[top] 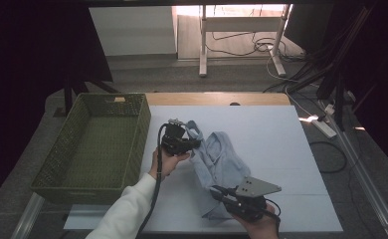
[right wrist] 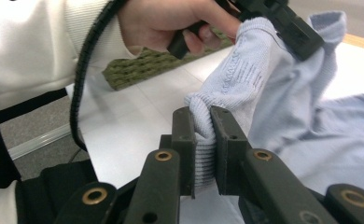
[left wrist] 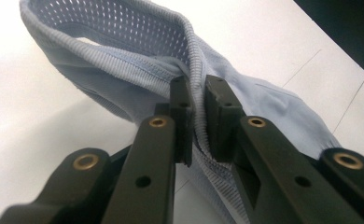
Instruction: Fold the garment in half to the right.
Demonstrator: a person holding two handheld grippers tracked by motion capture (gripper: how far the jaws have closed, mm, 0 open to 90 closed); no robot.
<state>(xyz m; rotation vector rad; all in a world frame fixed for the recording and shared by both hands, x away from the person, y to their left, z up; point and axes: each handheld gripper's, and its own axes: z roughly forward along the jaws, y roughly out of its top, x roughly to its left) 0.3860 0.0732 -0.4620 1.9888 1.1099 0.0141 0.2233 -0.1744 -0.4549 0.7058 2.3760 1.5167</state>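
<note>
A pale blue garment (top: 217, 164) of soft knitted cloth is spread in loose folds on the white table top (top: 281, 149), near the middle of it, and is gripped at two places. In the high view the left gripper (top: 194, 143) is seen at the garment's far left corner, just beside the basket, while the right gripper (top: 218, 191) is seen at the near edge, a grey three-cornered plate (top: 256, 187) riding on top of it.

In the left gripper view the black jaws are closed almost together on a ribbed hem (left wrist: 196, 93) of the garment; a narrow band of ribbing is pinched between the flat pads, and behind it a looped opening lined with perforated mesh (left wrist: 124, 23) is shown, its edge finished with fine stitching. The cloth beyond is smooth and gently creased.

In the right gripper view the jaws are likewise closed on a ribbed cuff (right wrist: 203, 140), which is bunched into a rounded fold above the pads. The knit is drawn up tight from there towards the other gripper, which is held in a hand (right wrist: 171, 23) with a white sleeve (right wrist: 31, 46).

A rectangular basket (top: 97, 144) of green woven material, with sloping walls, is stood at the table's left edge, apart from the garment.
</note>
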